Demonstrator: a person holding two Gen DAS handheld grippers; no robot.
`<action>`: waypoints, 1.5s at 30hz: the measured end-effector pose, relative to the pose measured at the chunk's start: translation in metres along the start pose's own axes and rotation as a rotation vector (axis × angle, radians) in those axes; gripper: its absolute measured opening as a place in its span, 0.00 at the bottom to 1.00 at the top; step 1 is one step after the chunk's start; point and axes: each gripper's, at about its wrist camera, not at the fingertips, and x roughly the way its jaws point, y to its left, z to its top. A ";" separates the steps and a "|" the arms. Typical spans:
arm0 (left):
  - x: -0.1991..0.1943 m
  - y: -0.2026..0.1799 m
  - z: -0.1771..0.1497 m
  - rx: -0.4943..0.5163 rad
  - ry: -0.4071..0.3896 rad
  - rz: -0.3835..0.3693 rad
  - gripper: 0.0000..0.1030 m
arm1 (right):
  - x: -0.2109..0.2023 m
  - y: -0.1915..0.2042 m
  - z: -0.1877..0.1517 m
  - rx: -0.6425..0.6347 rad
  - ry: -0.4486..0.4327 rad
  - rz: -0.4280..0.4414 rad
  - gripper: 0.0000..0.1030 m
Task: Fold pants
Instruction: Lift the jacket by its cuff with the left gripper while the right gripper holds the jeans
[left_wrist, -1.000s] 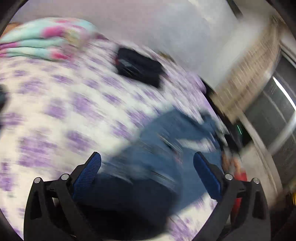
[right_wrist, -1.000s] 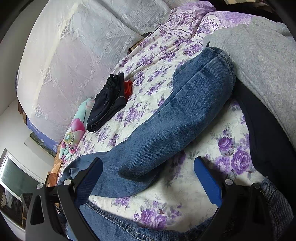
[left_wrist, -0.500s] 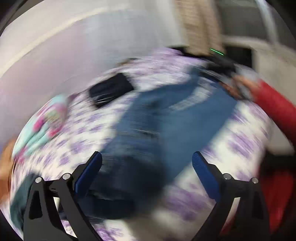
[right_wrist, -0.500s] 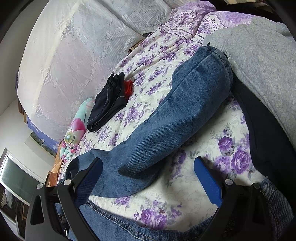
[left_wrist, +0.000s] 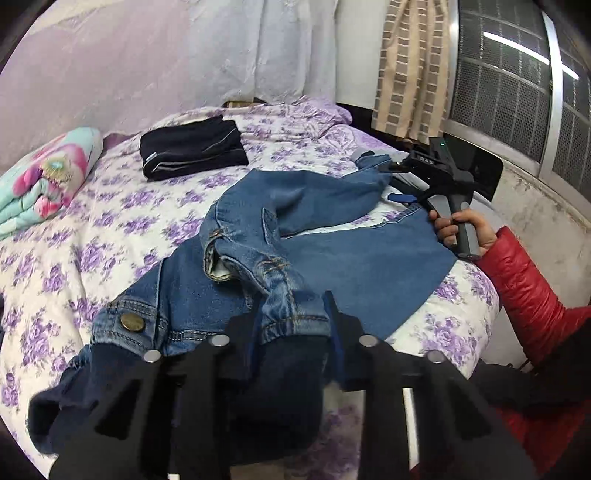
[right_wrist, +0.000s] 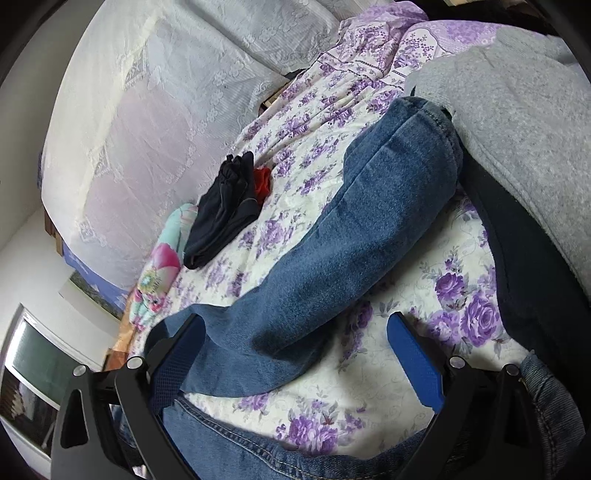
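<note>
Directly at the left tool (left_wrist: 291, 325), the jaws are closing with a bunched fold of the waistband of the jeans (left_wrist: 280, 236) between them; the pads press the denim from both sides. Just left of that tool the brass button (left_wrist: 132, 322) sits on the waistband edge, facing up. Ahead of it the jeans spread across the bed (left_wrist: 110, 206), rumpled at the fly, one leg running flat to the right, its hem near the bed's right edge. Open floral cover lies to the left of the garment and beyond it.

At the right tool (right_wrist: 295, 350), the jaws stand wide apart, clamped on nothing. The left pad lies against the edge of a folded denim leg that crosses the gap at a slant; the right pad stands over bare cover, apart from the denim. A second denim edge runs below the tool's base. A gray fabric (right_wrist: 517, 110) bounds the room to its right.

Farther off, seen from the left tool, a hand (left_wrist: 461, 229) in a red sleeve (left_wrist: 524, 280) grips the right tool's handle at the leg hems. Folded dark clothes (left_wrist: 192, 147) and a floral bundle (left_wrist: 44, 177) lie well beyond, near the wall.
</note>
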 end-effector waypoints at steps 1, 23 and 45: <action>-0.004 -0.002 -0.002 0.011 -0.014 0.017 0.24 | -0.001 -0.002 0.002 0.013 -0.002 0.009 0.96; -0.061 -0.023 -0.114 0.156 0.124 0.030 0.22 | -0.070 -0.022 0.021 0.406 -0.034 0.031 0.96; -0.096 -0.005 -0.092 0.130 -0.049 0.130 0.22 | -0.129 -0.013 -0.014 0.200 -0.062 -0.076 0.03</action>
